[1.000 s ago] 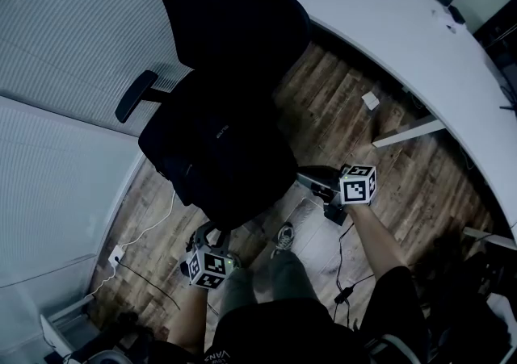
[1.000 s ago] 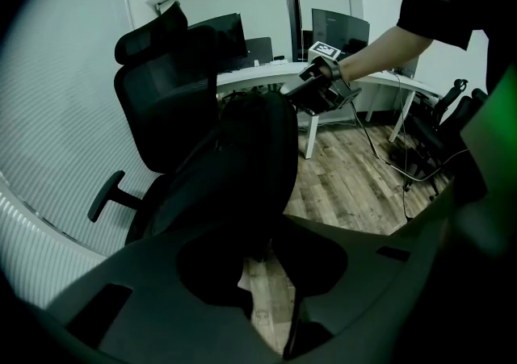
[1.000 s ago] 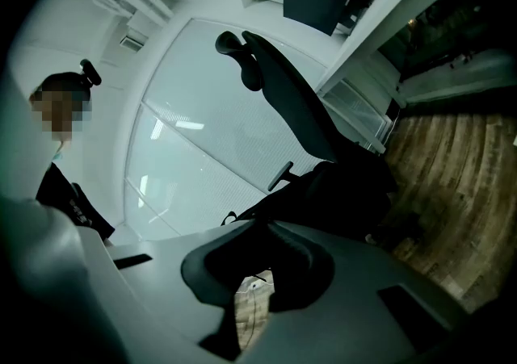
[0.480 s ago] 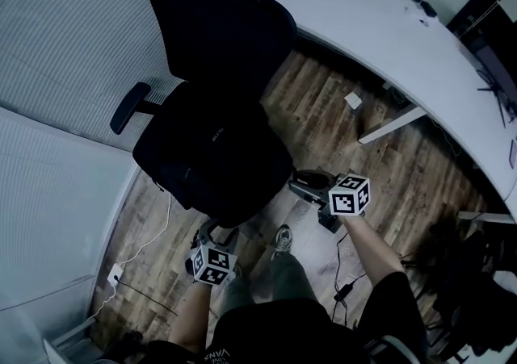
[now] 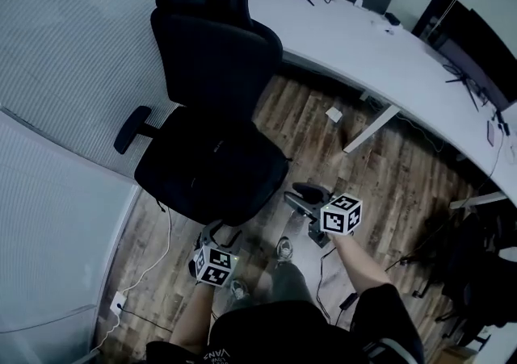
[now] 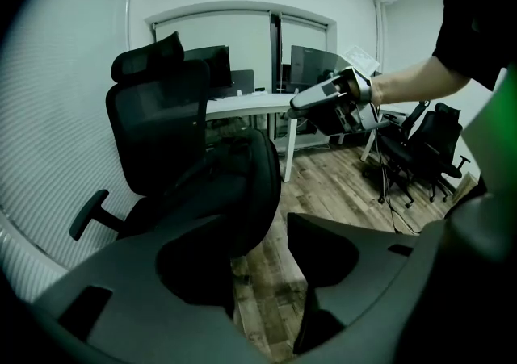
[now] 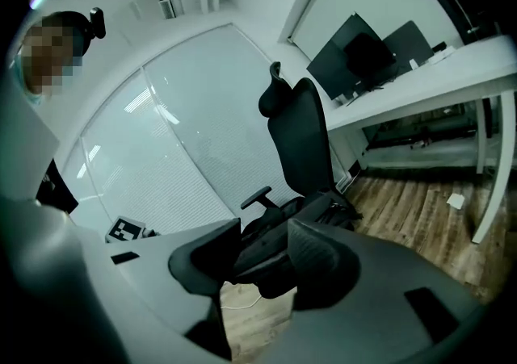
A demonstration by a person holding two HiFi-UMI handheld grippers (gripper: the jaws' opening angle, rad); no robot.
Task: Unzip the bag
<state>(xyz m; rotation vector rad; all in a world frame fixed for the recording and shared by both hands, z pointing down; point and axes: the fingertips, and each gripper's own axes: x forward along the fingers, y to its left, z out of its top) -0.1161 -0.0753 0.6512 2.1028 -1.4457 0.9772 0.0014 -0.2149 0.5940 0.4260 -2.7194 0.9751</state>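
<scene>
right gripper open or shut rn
Open. The right gripper has just been opening; its jaws stand apart with nothing between them, only the chair beyond.

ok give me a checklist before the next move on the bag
1. Left gripper empty: ok, jaws have just opened, nothing between them.
2. Right gripper empty: ok, jaws have just opened, nothing between them.
3. Bag resting on the chair: ok.
4. Zip fully open: cannot tell, bag too dark.
5. Both grippers clear of the bag: ok.
</scene>
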